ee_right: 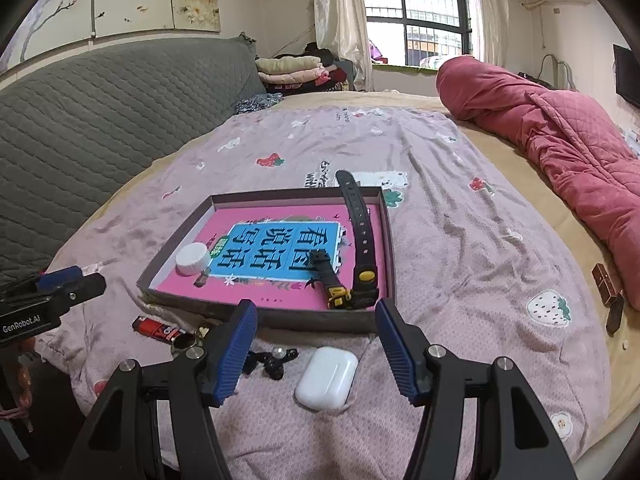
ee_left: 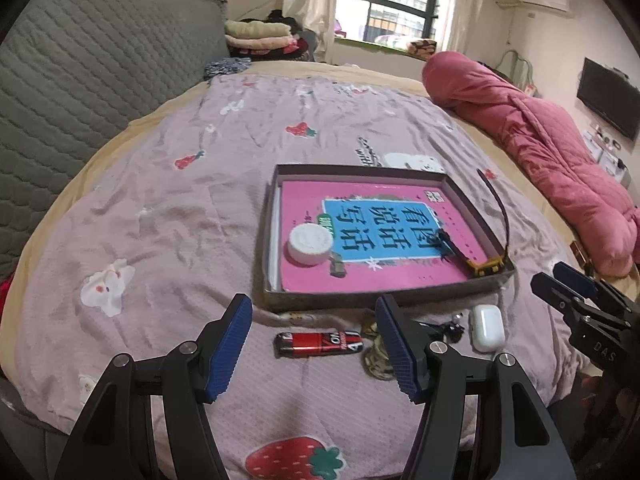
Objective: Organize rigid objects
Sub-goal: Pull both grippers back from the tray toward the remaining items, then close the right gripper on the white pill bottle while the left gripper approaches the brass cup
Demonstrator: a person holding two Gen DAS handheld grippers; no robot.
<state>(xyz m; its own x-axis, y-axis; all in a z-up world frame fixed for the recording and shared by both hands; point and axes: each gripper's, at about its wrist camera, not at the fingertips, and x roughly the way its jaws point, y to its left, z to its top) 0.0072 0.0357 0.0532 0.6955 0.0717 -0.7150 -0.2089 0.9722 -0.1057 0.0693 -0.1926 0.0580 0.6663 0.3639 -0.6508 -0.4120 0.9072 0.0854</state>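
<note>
the tray [ee_right: 384, 240] already holds a watch [ee_right: 362, 240] and white cap [ee_right: 194, 260]. the lighter [ee_left: 318, 344] and earbud case [ee_right: 326, 378] wait outside. both the left gripper [ee_left: 314, 354] and right gripper [ee_right: 316, 354] gape, empty.

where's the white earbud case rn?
On the bedspread just outside the tray's near edge: the white earbud case lies between the right claw's open fingers, beside the black fidget spinner.

Coin-like disc [ee_left: 378, 356] partly behind fingers [ee_left: 396, 344]
</note>
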